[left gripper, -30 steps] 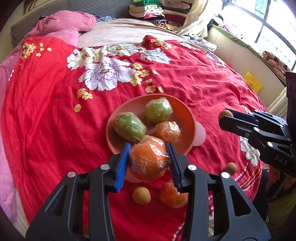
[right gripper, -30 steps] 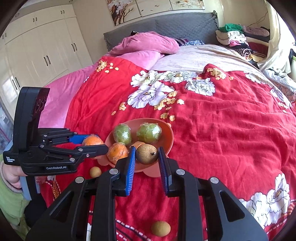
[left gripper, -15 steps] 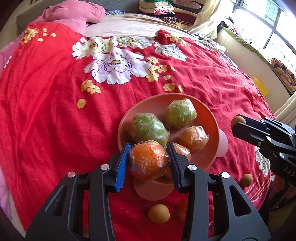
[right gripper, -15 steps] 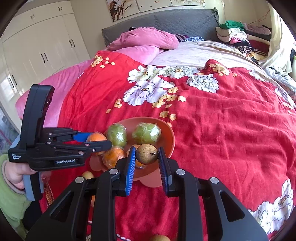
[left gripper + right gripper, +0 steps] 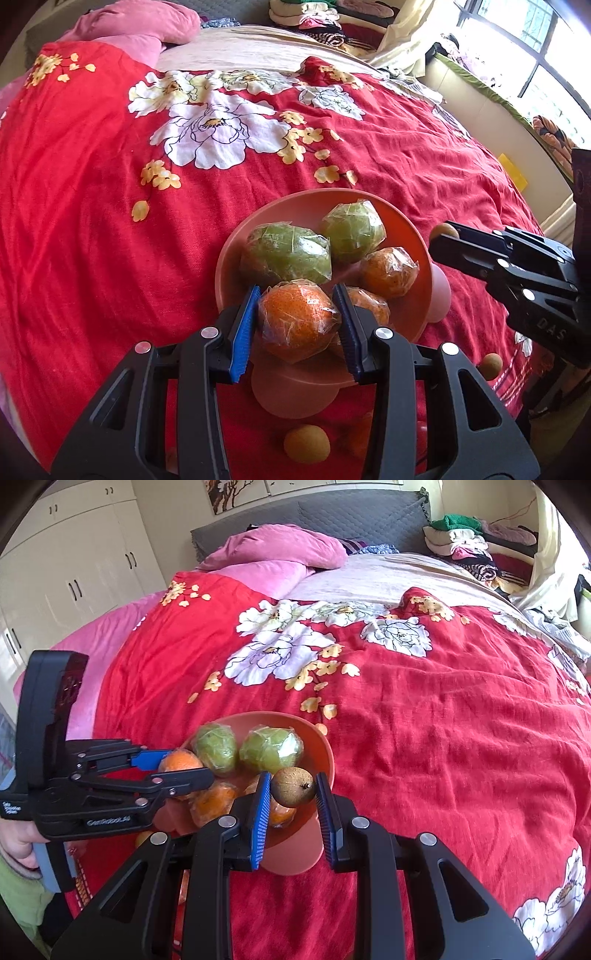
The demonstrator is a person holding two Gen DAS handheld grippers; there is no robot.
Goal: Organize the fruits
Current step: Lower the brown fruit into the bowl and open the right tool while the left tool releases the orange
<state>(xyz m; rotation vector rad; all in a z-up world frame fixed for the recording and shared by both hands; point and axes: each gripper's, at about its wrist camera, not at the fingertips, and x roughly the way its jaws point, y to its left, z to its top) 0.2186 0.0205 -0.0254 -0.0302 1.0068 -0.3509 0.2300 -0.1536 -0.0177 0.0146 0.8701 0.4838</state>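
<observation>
Left gripper (image 5: 298, 322) pinches a wrapped orange (image 5: 297, 319) over the bowl's (image 5: 402, 225) near rim; right gripper (image 5: 291, 799) clamps a small brown fruit (image 5: 293, 787). Four wrapped fruits already inside; two brown ones (image 5: 306, 443) left on bedspread (image 5: 92, 240).

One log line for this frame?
left tongs: hold wrapped orange | right tongs: hold brown fruit | both over bowl

Red floral bedspread (image 5: 92, 221) (pink pillow (image 5: 280, 548) behind)

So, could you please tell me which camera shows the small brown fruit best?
The right wrist view: the brown fruit sits close and whole between the right gripper pads. The left wrist view shows only its edge behind that gripper's tip.
</observation>
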